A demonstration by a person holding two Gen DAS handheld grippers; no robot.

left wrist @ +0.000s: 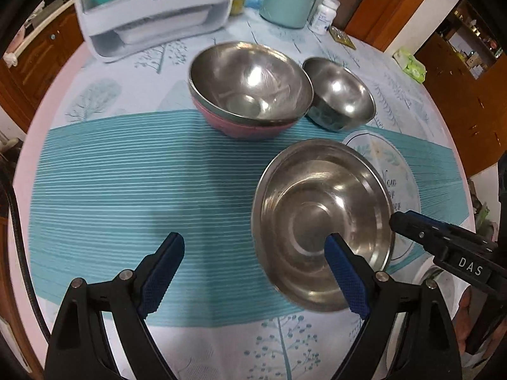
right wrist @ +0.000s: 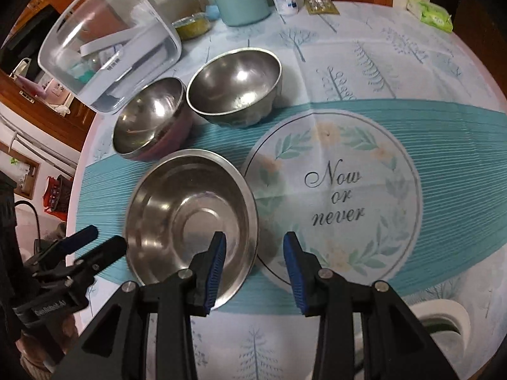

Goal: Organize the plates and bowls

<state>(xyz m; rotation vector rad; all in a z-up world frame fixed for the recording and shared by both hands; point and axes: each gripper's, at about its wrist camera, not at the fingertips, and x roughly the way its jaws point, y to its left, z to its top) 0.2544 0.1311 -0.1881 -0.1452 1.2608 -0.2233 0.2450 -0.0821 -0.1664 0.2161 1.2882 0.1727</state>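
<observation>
Steel plate (left wrist: pixel 323 218) flat on teal-striped tablecloth (left wrist: pixel 126 174). Beyond plate: pink-sided bowl (left wrist: pixel 250 91) nested with steel one. Just beside that, smaller steel bowl (left wrist: pixel 340 95), apart from plate. Over plate's near rim: left gripper (left wrist: pixel 253 253), jaws wide, empty; right gripper (right wrist: pixel 255 253), jaws part-open, gripping nothing.

Tablecloth (right wrist: pixel 348 72) reads "Now or never" (right claw (left wrist: pixel 408 221): "DAS").

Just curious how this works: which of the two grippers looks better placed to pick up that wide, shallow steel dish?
Probably the right gripper: the shallow steel dish has its near rim lying about between the open jaws. The left gripper is open too, but mostly over the striped cloth, only one finger above the dish.
</observation>
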